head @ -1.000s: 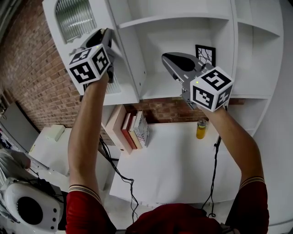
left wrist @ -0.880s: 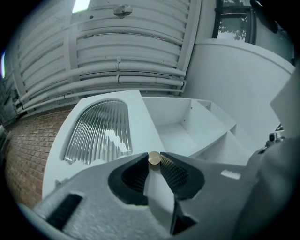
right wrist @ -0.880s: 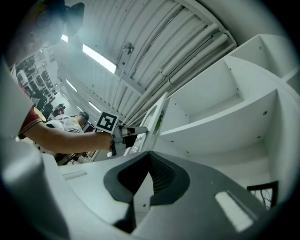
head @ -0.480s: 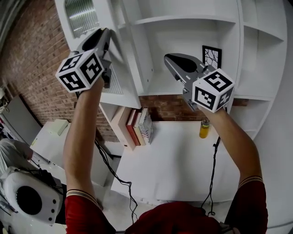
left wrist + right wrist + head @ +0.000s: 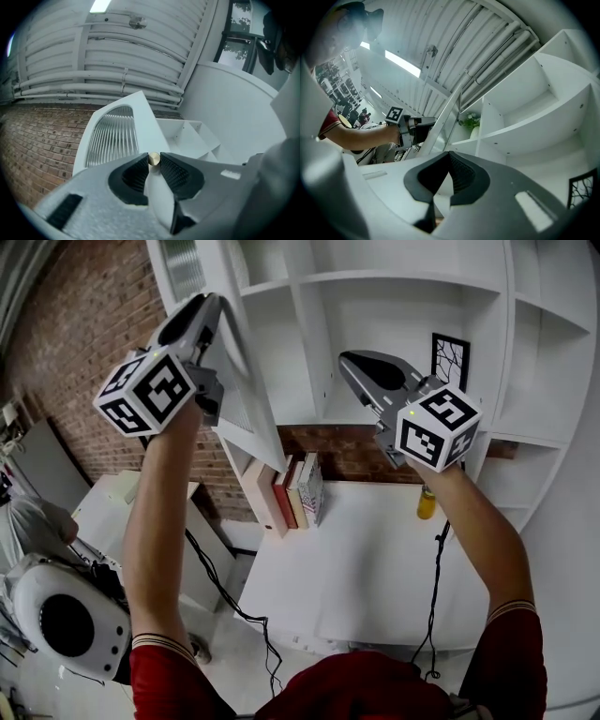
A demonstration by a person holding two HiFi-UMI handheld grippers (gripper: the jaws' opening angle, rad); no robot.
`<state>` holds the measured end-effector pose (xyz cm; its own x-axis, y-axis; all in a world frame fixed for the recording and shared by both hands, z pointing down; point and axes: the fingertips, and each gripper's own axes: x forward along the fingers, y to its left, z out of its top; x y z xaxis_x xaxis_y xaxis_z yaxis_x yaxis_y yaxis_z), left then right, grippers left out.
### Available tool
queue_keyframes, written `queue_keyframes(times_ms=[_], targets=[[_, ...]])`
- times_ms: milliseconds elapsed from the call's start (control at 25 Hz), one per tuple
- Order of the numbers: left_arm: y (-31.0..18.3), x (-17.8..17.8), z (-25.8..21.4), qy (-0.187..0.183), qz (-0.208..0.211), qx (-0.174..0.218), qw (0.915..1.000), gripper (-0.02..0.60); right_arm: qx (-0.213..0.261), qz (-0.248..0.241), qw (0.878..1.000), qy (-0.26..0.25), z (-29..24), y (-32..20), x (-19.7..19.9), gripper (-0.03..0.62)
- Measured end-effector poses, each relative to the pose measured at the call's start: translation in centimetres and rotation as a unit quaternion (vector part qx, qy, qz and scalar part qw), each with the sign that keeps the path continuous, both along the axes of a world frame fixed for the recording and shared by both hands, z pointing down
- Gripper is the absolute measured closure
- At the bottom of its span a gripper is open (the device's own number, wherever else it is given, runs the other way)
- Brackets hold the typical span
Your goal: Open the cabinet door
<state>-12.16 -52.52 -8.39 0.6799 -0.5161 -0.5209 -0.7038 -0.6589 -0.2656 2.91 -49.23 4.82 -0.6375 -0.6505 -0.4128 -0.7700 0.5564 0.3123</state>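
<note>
Head view: the left gripper (image 5: 213,302) reaches up to the cabinet door (image 5: 246,381), which stands swung out from the white cabinet (image 5: 394,282). The right gripper (image 5: 346,358) hangs in front of the open shelves, apart from the door. Below are a white table (image 5: 375,559), books (image 5: 295,493) and a yellow bottle (image 5: 427,503).

Left gripper view: the jaws are clamped on the door's brass knob (image 5: 153,160), with the door edge-on between them and its ribbed glass to the left.

Right gripper view: the jaws are together with nothing between them. Beyond them the left gripper grips the door's edge.
</note>
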Motion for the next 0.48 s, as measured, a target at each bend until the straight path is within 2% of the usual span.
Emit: queue_keyframes(times_ms=[200, 480], targets=[[5.8, -3.3, -1.2, 0.008, 0.000, 0.015, 0.9999, 0.495, 0.013, -0.015, 1.000, 0.004, -0.9, 4.5, -2.6, 0.582], [5.2, -9.4, 0.8, 0.032, 0.003, 0.018, 0.9993, 0.491, 0.010, -0.016, 1.000, 0.012, 1.5, 3.2, -5.8, 0.582]])
